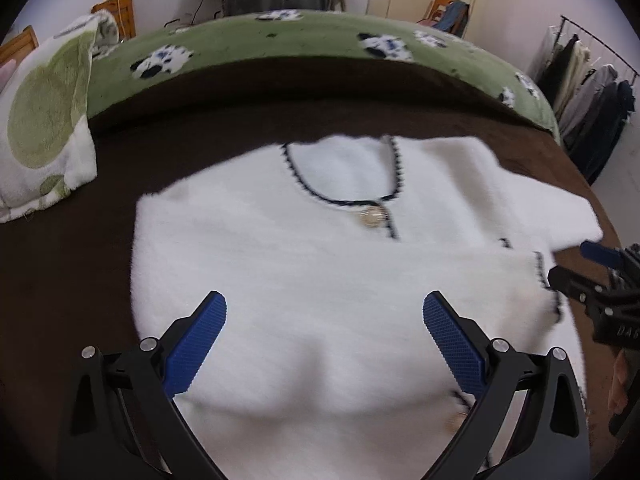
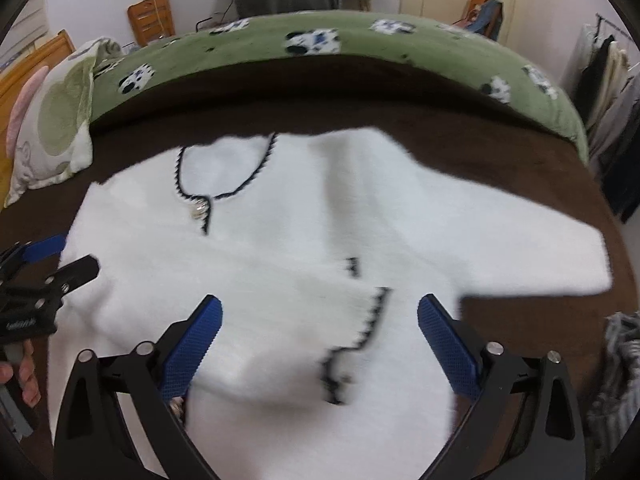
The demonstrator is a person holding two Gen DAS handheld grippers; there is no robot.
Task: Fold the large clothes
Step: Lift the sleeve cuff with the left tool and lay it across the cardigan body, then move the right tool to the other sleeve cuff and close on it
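A white fluffy cardigan [image 1: 320,240] with dark scalloped trim and a pale round button [image 1: 374,216] lies flat, front up, on the brown blanket [image 1: 60,280] of a bed. My left gripper [image 1: 325,304] hangs open over its lower left part, nothing between the blue pads. My right gripper [image 2: 320,304] is open too, above a dark-trimmed cuff [image 2: 376,312] folded onto the cardigan's [image 2: 280,240] body. The other sleeve [image 2: 520,248] stretches out to the right. Each gripper shows at the edge of the other's view: right gripper [image 1: 592,264], left gripper [image 2: 52,256].
A green-and-white pillow [image 1: 44,120] lies at the left. A green blanket [image 1: 280,40] with cow patches covers the far half of the bed. A rack of hanging clothes [image 1: 588,92] stands at the right, a striped cloth [image 2: 616,360] at the bed's right edge.
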